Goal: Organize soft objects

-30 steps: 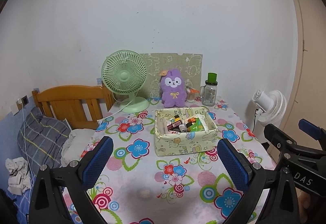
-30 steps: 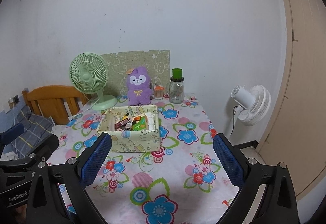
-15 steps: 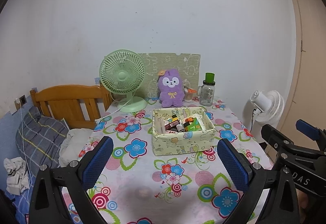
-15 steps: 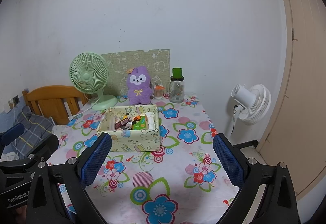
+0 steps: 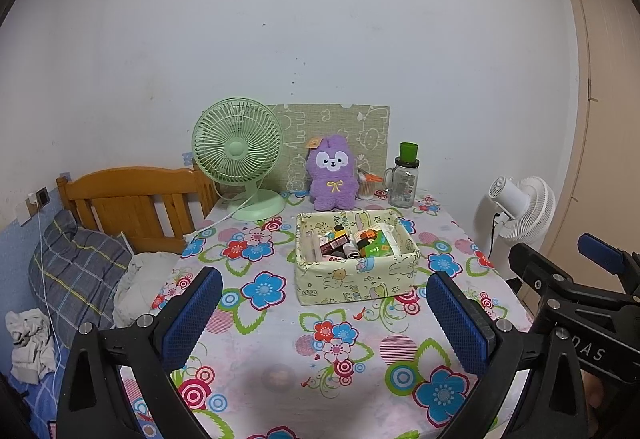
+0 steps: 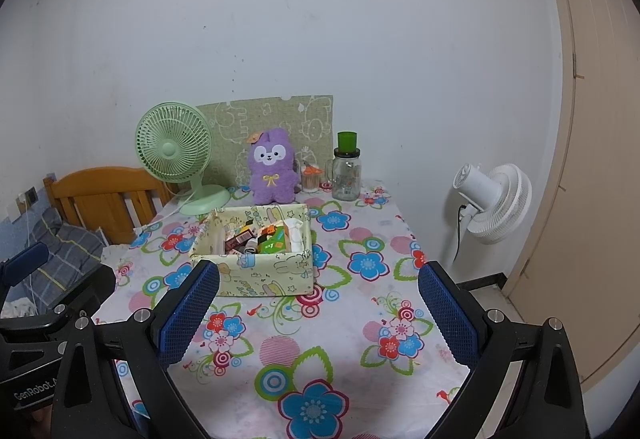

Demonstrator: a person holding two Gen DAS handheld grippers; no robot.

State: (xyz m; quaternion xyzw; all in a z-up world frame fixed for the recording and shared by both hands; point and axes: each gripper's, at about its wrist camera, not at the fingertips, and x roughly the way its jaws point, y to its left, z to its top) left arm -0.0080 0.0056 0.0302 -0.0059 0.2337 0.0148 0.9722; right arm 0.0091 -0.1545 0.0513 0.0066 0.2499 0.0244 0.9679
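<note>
Left wrist view: left gripper [image 5: 324, 313], right gripper [image 6: 318, 313] both wide apart, empty, above table [image 5: 280, 379]. Plush [image 5: 332, 172] upright at far edge, behind box [image 5: 356, 281]. Risk: reaching over box, knocking jar [image 5: 404, 181] beside plush.

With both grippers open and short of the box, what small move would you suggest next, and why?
Probably advance the right gripper over the fabric box toward the purple plush. The plush stands upright at the table's back, untouched, and both the right and left gripper are open, holding nothing.

Left wrist: near table edge, facing 12 o'clock.
Right wrist: alongside, same heading.
Shared: fabric box [image 5: 356, 259] [image 6: 256, 255], back wall.
</note>
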